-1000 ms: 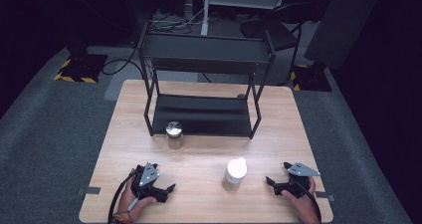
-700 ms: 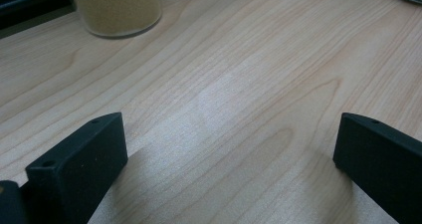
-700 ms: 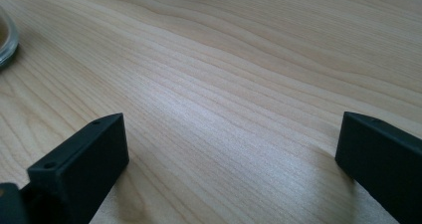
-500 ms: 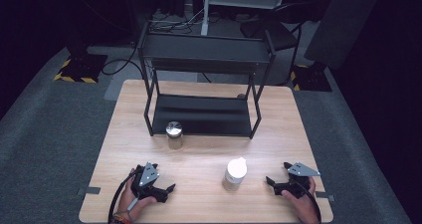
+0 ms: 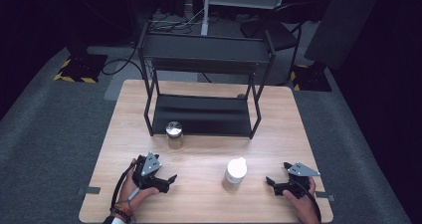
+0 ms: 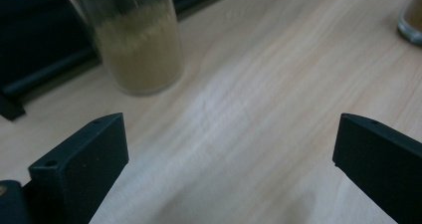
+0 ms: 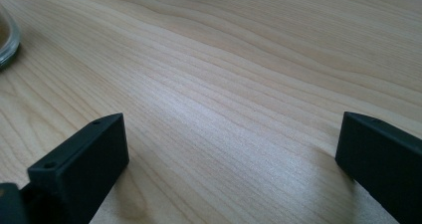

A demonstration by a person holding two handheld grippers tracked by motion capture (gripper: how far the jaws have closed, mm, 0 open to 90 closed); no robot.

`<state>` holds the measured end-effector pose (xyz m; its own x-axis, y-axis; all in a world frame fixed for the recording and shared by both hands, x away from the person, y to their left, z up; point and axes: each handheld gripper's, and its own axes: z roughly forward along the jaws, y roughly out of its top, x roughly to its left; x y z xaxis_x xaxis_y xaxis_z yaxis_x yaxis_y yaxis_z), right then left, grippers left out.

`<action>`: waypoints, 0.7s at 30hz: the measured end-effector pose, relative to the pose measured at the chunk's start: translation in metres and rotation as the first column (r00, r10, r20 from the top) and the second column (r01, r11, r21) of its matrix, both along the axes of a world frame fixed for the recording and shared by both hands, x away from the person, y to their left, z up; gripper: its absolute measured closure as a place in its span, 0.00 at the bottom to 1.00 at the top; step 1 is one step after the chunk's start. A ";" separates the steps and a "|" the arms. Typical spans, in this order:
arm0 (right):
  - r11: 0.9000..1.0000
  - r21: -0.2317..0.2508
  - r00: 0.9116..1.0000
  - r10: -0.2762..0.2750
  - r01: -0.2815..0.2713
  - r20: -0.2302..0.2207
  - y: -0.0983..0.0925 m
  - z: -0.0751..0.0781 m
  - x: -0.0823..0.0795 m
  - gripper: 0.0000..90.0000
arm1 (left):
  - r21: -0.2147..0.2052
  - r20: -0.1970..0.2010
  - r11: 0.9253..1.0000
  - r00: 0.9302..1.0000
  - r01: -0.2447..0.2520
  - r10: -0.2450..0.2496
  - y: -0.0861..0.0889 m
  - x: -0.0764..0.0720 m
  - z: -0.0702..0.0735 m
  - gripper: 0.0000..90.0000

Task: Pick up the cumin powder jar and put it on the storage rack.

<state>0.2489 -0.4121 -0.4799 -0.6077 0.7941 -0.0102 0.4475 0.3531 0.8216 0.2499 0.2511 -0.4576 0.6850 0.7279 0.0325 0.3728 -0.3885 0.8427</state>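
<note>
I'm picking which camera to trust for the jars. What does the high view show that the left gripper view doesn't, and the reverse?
High view alone: the black rack, both jars' lids, silver and white, and both hands with the left tongs and right tongs.

Left gripper view alone: the tan powder filling the near jar, and its own jaws standing wide apart over bare wood.

Shared: the wooden table, the silver-lidded jar and, at the left gripper view's right edge, a second jar.
</note>
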 end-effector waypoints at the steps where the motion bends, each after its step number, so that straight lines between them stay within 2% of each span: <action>1: 1.000 0.000 1.000 0.000 0.000 0.000 0.000 0.000 0.000 0.00 | -0.008 0.000 1.000 1.000 0.006 -0.006 0.000 0.008 0.007 0.01; 8: 1.000 0.000 1.000 0.000 0.000 0.000 0.000 0.000 0.000 0.00 | 0.003 0.006 1.000 1.000 0.007 -0.007 -0.002 0.029 0.022 0.01; 12: 1.000 0.000 1.000 0.000 0.000 0.000 0.000 0.000 0.000 0.00 | -0.005 0.009 1.000 1.000 -0.021 0.021 -0.005 0.041 0.030 0.01; 13: 1.000 0.000 1.000 0.000 0.000 0.000 0.000 0.000 0.000 0.00 | -0.005 0.022 1.000 0.999 -0.031 0.031 -0.008 0.045 0.033 0.01; 16: 1.000 0.000 1.000 0.000 0.000 0.000 0.000 0.000 0.000 0.00 | 0.000 0.023 1.000 1.000 -0.017 0.017 -0.010 0.051 0.036 0.01; 19: 1.000 0.000 1.000 0.000 0.000 0.000 0.000 0.000 0.000 0.00 | 0.005 0.029 1.000 0.999 -0.030 0.030 -0.016 0.063 0.041 0.01; 21: 1.000 0.000 1.000 0.000 0.000 0.000 0.000 0.000 0.000 0.00 | 0.002 0.029 0.999 0.999 -0.033 0.033 -0.017 0.065 0.042 0.01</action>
